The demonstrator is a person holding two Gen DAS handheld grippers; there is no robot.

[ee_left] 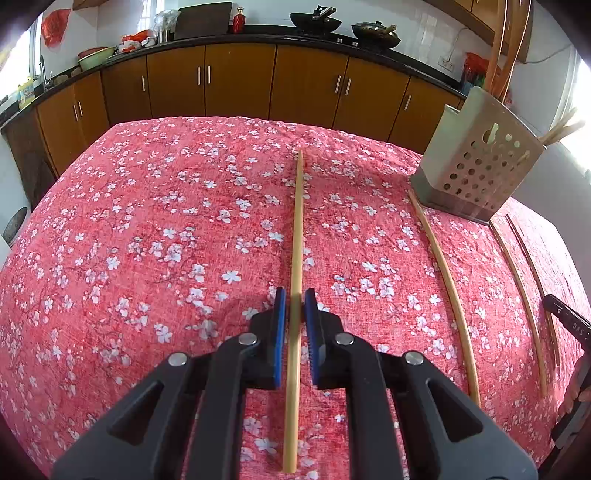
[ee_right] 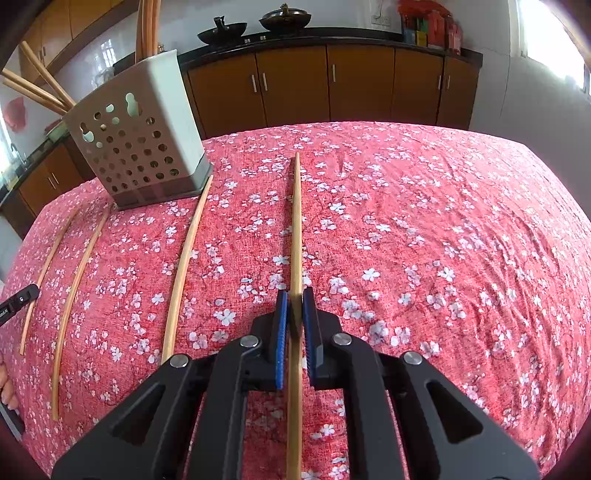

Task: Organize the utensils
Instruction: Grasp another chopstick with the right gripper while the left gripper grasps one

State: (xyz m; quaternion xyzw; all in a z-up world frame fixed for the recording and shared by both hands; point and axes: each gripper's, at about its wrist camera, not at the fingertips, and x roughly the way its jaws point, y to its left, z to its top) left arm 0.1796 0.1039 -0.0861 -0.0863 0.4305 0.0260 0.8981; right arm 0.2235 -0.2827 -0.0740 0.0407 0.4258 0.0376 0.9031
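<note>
At the near edge, the left gripper (ee_left: 295, 295) is seen with its blue pads set either side of the leftmost chopstick (ee_left: 297, 229). The jaws are only barely parted, and a thin gap is made out beside the stick, which is laid on the red flowered cloth (ee_left: 166, 221) and pointed away. To the right, the right gripper (ee_right: 294, 293) is closed snugly on the rightmost chopstick (ee_right: 296, 221), which is likewise pointed away. Between these two, a second chopstick (ee_left: 448, 280) and a third chopstick (ee_left: 521, 288) are laid on the cloth, roughly parallel, with their far ends just beside the base of the perforated utensil holder (ee_left: 476, 162). Several standing chopsticks (ee_right: 147, 26) are held in it. Farther back, brown cabinets (ee_left: 240, 81) and two dark woks (ee_left: 314, 24) on the counter are seen.
</note>
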